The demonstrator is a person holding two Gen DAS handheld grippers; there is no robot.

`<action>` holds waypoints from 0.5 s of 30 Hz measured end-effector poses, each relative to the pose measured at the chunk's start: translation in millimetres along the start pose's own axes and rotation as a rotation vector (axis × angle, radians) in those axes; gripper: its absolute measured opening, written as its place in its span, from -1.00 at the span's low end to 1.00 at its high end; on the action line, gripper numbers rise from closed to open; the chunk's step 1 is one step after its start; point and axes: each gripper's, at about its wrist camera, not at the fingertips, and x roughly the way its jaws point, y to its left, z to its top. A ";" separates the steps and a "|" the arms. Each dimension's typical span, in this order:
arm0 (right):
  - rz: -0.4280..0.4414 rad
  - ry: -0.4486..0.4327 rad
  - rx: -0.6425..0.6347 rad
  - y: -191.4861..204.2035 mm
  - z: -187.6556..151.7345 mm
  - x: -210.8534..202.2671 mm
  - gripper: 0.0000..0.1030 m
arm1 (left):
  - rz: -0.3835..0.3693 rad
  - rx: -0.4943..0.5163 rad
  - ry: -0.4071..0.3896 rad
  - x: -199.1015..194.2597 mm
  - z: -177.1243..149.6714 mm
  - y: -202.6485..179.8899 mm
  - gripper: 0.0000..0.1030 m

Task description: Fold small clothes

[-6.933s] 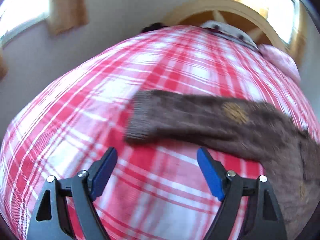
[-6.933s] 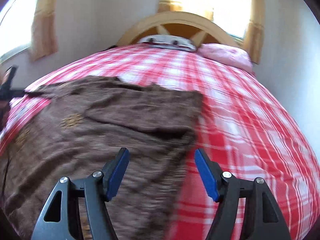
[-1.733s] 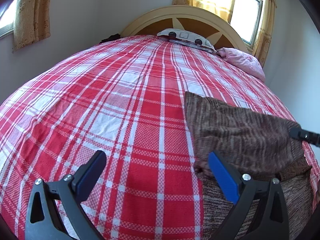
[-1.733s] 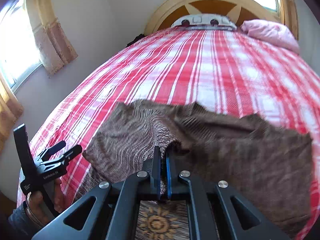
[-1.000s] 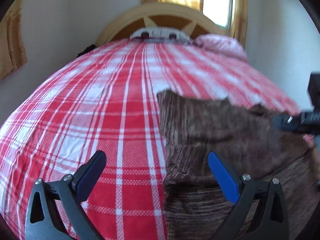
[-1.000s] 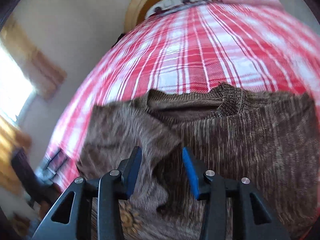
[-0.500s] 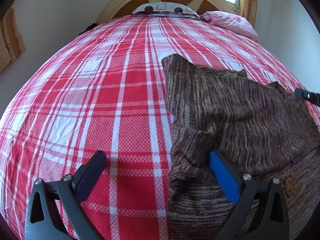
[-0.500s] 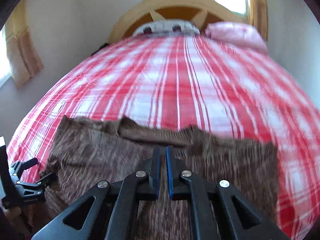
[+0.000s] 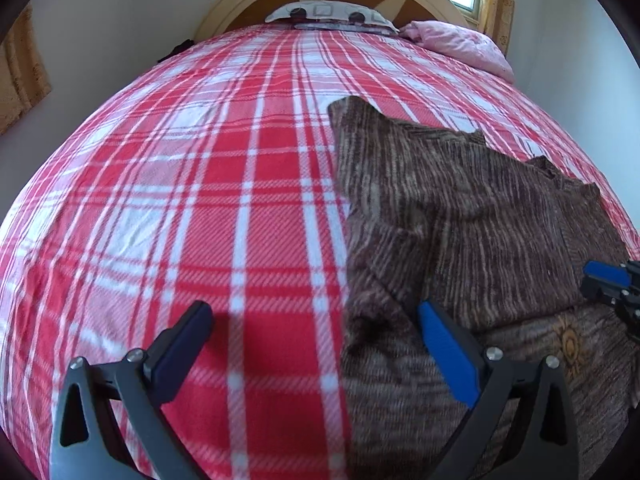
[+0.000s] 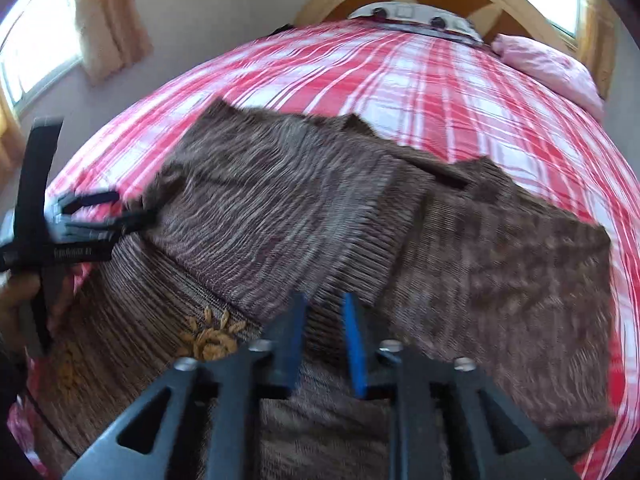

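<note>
Sleeves folded in, right jaws letting go over the sweater

Left wrist view: sweater, brown knit, lies on the red plaid bedspread toward the right of the picture, its left sleeve already folded in across the chest. The left gripper has its jaws wide apart with nothing between them; one finger hangs over bare bedspread, the other over the sweater's left edge. The blue tip of the right gripper shows at the far right, over the knit. To do this step well, I judge the left gripper should straddle the sweater's near left edge so both layers of the fold sit between the pads before it closes, otherwise the tucked sleeve may slip out.

Right wrist view: the picture is motion-blurred. The right gripper hovers low over the middle of the sweater, jaws a narrow gap apart and opening; knit lies beneath the gap, but I cannot see the pads pressing on any cloth. The folded sleeve runs slantwise from upper left to just ahead of the fingertips, above an embroidered sun motif. The left gripper is at the sweater's left edge, held by a hand. Next, in my judgement, the right gripper should clear the cloth fully before moving off, so as not to drag the sleeve, then take the hem level with the left one for an even fold toward the collar.
</note>
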 end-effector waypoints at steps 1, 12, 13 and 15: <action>0.030 -0.008 0.022 -3.5 -3.7 -8.9 -0.21 | -0.001 -0.007 0.000 -5.8 -6.5 1.9 1.00; -0.092 -0.018 0.004 -22.1 -86.8 -56.1 -0.08 | 0.131 0.123 -0.018 -40.8 -49.4 -21.2 1.00; -0.095 -0.024 0.007 -22.1 -92.7 -61.9 -0.08 | 0.141 0.135 -0.027 -42.5 -51.3 -22.9 1.00; -0.099 -0.035 0.017 -22.9 -99.1 -69.4 -0.08 | 0.154 0.149 -0.031 -44.5 -53.4 -25.5 1.00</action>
